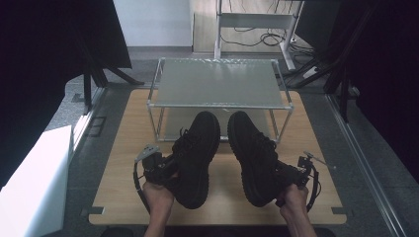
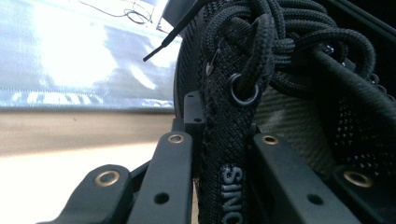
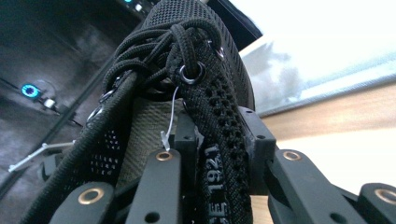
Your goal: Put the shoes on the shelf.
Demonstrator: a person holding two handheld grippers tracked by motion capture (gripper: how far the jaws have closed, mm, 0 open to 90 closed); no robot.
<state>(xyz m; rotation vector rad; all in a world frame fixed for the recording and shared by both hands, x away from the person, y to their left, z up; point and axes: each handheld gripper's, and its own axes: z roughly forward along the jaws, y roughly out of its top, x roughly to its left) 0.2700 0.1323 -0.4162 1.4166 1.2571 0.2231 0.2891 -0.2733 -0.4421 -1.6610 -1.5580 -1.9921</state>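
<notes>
2 black knit lace-up sneakers are held above a light wooden tabletop (image 1: 123, 148), 1 in each hand-held gripper, toes pointing away from the person toward a low 2-tier rack of white tubing with frosted shelves (image 1: 217, 84).

Left: the left gripper (image 1: 165, 170) grips the left black sneaker (image 1: 195, 158) at the side of its collar. In the left gripper view the 2 black jaws are closed onto the lettered fabric edge of the shoe's opening (image 2: 231, 154), just below a metal eyelet (image 2: 243, 88) threaded with thick black rope laces (image 2: 299, 42) — the fabric is pinched flat between the pads.

Right: the right gripper (image 1: 286, 175) grips the right black sneaker (image 1: 254, 153) in the same way. In the right gripper view its jaws press on the perforated collar strip printed with numerals (image 3: 217, 154); a thin white plastic tag loop (image 3: 169, 126) hangs beside it.

Position: in the high view both shoes sit side by side, near but not touching, their toes overlapping the rack's front edge — the soles face downward and slightly toward the person. A white box-like surface (image 1: 34, 182) stands left of the table, on grey floor.
</notes>
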